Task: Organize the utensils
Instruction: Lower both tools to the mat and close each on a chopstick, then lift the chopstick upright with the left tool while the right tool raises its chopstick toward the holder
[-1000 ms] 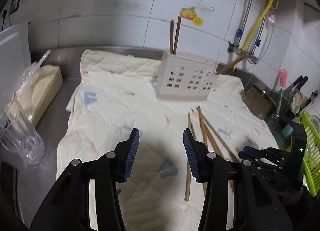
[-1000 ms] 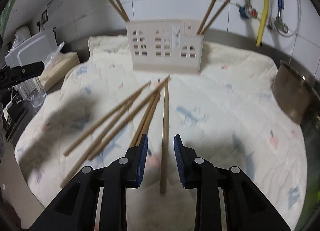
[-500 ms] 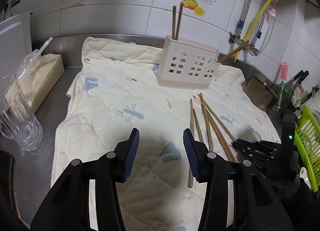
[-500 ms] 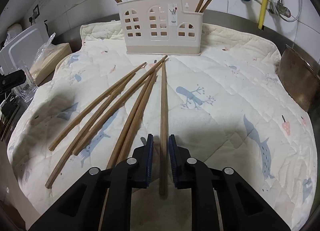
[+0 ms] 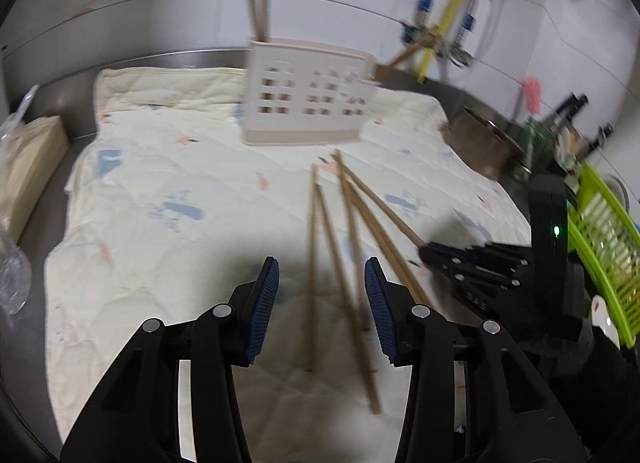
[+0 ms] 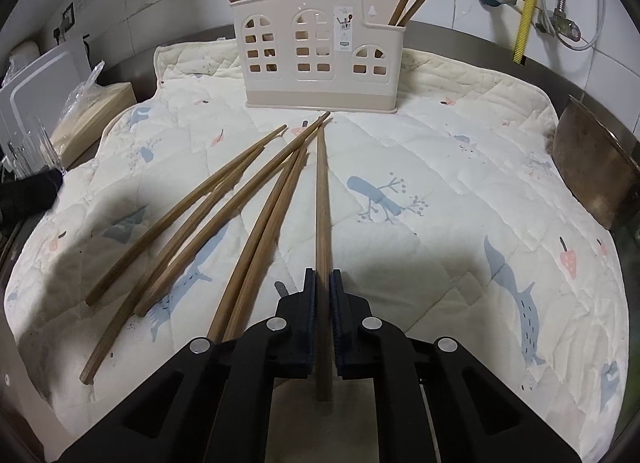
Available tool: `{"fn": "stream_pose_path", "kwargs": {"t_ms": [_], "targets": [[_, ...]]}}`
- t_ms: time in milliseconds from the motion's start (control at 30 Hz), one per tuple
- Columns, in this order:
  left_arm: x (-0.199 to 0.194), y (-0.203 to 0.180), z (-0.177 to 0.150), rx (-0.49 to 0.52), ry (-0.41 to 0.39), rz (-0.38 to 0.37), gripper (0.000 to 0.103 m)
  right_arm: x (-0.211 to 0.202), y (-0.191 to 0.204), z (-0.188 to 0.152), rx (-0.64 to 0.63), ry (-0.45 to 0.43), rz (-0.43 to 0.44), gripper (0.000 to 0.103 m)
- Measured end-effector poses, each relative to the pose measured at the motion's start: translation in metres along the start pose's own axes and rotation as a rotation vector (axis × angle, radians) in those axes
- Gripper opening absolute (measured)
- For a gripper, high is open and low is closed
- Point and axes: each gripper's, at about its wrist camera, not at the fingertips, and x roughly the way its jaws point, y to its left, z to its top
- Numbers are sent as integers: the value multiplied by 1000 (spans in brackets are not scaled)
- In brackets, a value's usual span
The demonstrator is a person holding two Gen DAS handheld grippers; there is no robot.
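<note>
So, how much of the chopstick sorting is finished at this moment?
Done: four chopsticks stand in the beige holder, two at each end. In hand: the right gripper has just closed on the rightmost chopstick, which lies on the cloth. The left gripper is open above other chopsticks and holds nothing. Left: five loose chopsticks on the cloth.

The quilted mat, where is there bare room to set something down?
Free: the mat's right half, between the lone gripped chopstick and the metal pot; also its left side, toward the wooden box. Crowded: the fan of loose chopsticks before the holder.
</note>
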Motion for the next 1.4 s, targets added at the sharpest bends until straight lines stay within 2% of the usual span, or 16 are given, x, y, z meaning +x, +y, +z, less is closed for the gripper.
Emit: {"fn": "stream_pose_path", "kwargs": {"t_ms": [167, 367, 567, 733, 1067, 1233, 1400], "targets": [[23, -20, 0, 31, 40, -39, 40, -11, -4, 1, 13, -30, 9, 7], [56, -31, -1, 45, 97, -47, 25, -30, -12, 1, 31, -71, 15, 7], [77, -29, 2, 28, 129, -31, 23, -41, -19, -2, 52, -96, 27, 7], [86, -32, 2, 40, 149, -20, 18, -42, -22, -3, 65, -100, 32, 7], [97, -30, 1, 26, 178, 9, 17, -43, -24, -3, 72, -105, 37, 7], [97, -32, 2, 25, 182, 25, 7, -46, -22, -1, 68, -116, 35, 7], [94, -30, 3, 10, 177, 16, 6, -52, -22, 1, 68, -129, 29, 7]]}}
